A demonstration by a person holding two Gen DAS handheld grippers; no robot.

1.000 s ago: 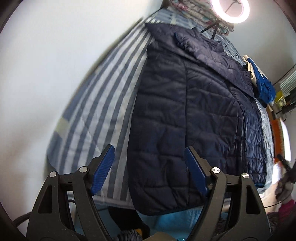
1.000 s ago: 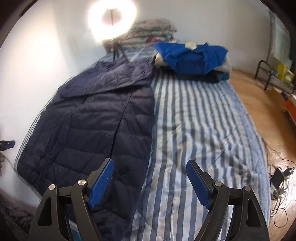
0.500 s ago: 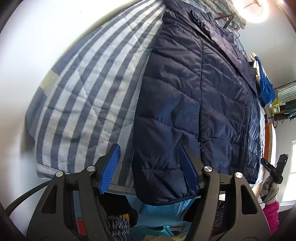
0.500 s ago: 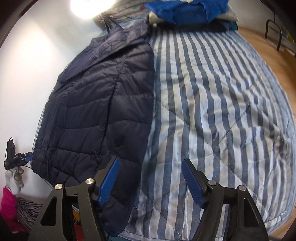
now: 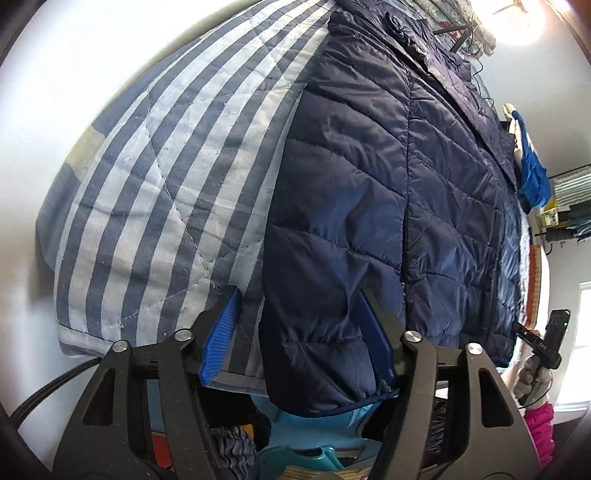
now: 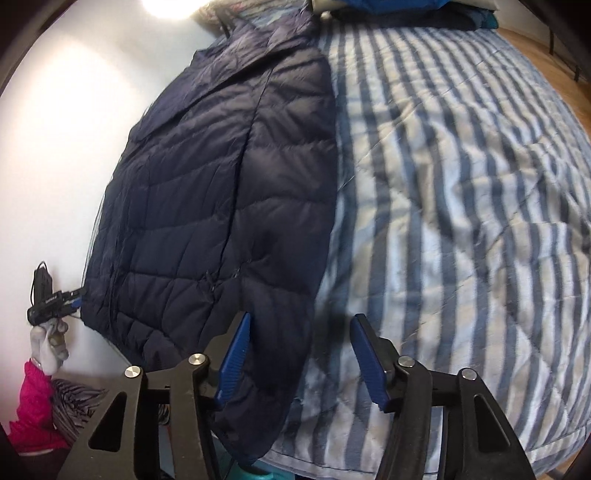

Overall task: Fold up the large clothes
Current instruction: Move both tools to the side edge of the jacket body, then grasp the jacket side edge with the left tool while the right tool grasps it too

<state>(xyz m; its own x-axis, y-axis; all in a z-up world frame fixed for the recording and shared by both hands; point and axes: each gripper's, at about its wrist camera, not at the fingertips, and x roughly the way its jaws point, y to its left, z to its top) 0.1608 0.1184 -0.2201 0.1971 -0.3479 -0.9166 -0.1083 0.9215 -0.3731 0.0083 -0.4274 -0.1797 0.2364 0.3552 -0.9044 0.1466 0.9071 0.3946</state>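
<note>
A navy quilted puffer jacket (image 5: 388,192) lies flat along a bed with a blue-and-white striped quilt (image 5: 166,166); its hem hangs over the near edge. My left gripper (image 5: 299,336) is open, its jaws straddling the jacket's hem corner. In the right wrist view the jacket (image 6: 221,184) fills the left half of the quilt (image 6: 461,184). My right gripper (image 6: 301,360) is open, its jaws straddling the jacket's other hem corner at the bed edge. Neither gripper holds the fabric.
A blue folded garment (image 5: 532,173) and stacked bedding lie at the bed's far end. A ring light (image 6: 173,5) glares by the white wall. Wooden floor (image 6: 554,44) lies to the right. Clutter (image 5: 295,454) sits below the bed's near edge.
Both grippers have moved down and closer to the jacket's hem at the near bed edge. Their jaws now straddle the hem corners. Both stay open.
</note>
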